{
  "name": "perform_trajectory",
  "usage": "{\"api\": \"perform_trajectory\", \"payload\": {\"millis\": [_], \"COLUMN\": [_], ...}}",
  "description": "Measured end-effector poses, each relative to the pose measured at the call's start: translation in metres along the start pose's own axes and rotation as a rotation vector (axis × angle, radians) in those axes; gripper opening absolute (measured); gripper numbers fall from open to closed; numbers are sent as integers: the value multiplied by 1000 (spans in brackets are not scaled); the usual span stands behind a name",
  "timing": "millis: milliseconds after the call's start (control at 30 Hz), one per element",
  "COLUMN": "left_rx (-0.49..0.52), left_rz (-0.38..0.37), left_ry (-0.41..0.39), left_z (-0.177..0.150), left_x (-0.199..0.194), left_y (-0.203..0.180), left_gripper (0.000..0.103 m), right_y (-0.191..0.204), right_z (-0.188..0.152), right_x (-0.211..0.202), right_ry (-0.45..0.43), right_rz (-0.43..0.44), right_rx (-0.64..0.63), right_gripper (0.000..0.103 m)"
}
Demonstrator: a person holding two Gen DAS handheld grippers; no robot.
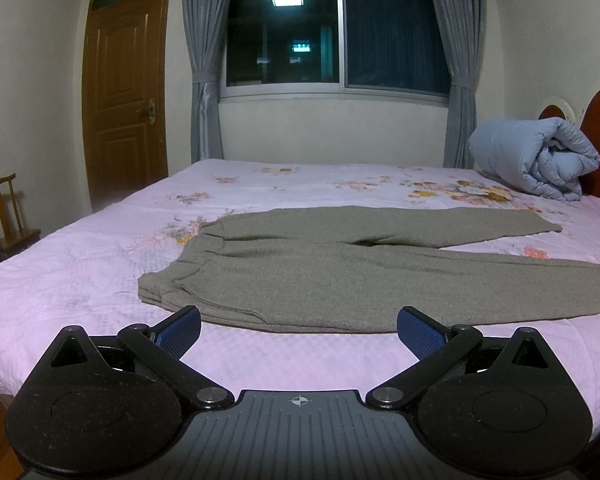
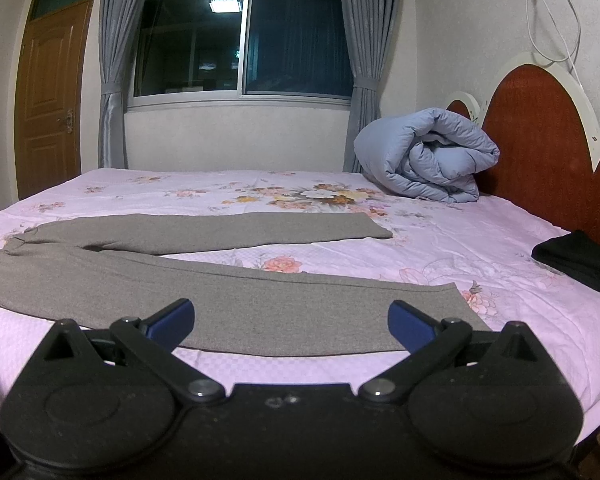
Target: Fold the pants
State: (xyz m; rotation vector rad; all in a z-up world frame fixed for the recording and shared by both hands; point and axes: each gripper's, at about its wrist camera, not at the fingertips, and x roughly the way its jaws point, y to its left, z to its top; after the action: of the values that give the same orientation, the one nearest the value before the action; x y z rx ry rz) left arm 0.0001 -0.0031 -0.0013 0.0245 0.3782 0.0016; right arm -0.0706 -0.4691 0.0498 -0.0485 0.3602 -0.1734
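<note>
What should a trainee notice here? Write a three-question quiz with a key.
1. True or false: the pants lie spread flat on the bed with the two legs apart.
2. Which gripper faces the waistband end? A) left gripper B) right gripper
3. Fill in: the rolled blue item by the headboard is a ____.

Key
1. True. The legs split from the crotch and run toward the headboard side.
2. A. The left wrist view shows the waistband; the right wrist view shows the near leg's cuff.
3. Quilt. Both grippers are open and hold nothing.
</note>
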Motion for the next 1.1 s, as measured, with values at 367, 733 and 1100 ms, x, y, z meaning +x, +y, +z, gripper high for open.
{"api": "perform_trajectory", "payload": {"millis": [367, 733, 1100], "left_rx": [0, 2, 3], "left_rz": [0, 1, 0], "left_ry": [1, 4, 5], "left_z": [0, -1, -2], "left_x": [0, 2, 3], "left_y": [0, -1, -1], "left_gripper": [103, 103, 103], "right_y": [-1, 0, 0], "right_z": [0, 0, 0], "right_x": [1, 0, 1], "right_ry": [1, 1, 3], "right_rz": [0, 0, 0], "right_rx": [-1, -1, -1], "right_gripper": [97, 97, 97]}}
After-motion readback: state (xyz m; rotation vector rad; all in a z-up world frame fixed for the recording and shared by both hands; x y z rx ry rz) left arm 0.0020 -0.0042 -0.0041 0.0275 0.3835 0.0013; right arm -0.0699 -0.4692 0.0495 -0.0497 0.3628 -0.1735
